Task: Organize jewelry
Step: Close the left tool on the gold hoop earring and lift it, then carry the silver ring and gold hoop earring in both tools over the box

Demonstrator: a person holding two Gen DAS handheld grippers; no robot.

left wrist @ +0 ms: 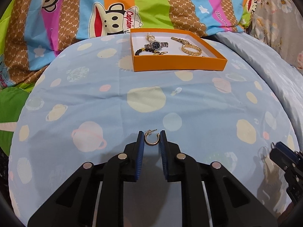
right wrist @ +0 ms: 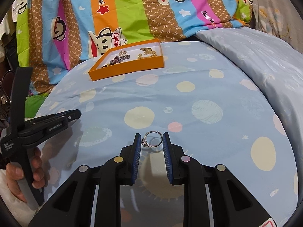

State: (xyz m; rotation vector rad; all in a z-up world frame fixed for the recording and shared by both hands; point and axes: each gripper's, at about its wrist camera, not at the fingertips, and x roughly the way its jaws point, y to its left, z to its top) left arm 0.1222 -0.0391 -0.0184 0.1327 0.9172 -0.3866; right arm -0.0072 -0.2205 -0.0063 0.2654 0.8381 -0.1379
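A small gold hoop earring (left wrist: 147, 142) sits between the blue pads of my left gripper (left wrist: 151, 134), which is shut on it just above the blue planet-print sheet (left wrist: 106, 94). My right gripper (right wrist: 152, 135) is shut on a silver ring with a stone cluster (right wrist: 144, 143). Further back on the bed lies the orange box (left wrist: 180, 64) (right wrist: 125, 68). Inside it are a dark-faced watch (left wrist: 156, 45), a gold chain bracelet (left wrist: 191, 50) and a beaded bracelet (left wrist: 144, 52). Each gripper shows at the edge of the other's view.
A striped cartoon-monkey quilt (left wrist: 113, 9) is piled behind the box. A pale blue blanket (right wrist: 265, 60) lies to the right. In the right wrist view a hand (right wrist: 36, 162) holds the left gripper's handle at the left edge.
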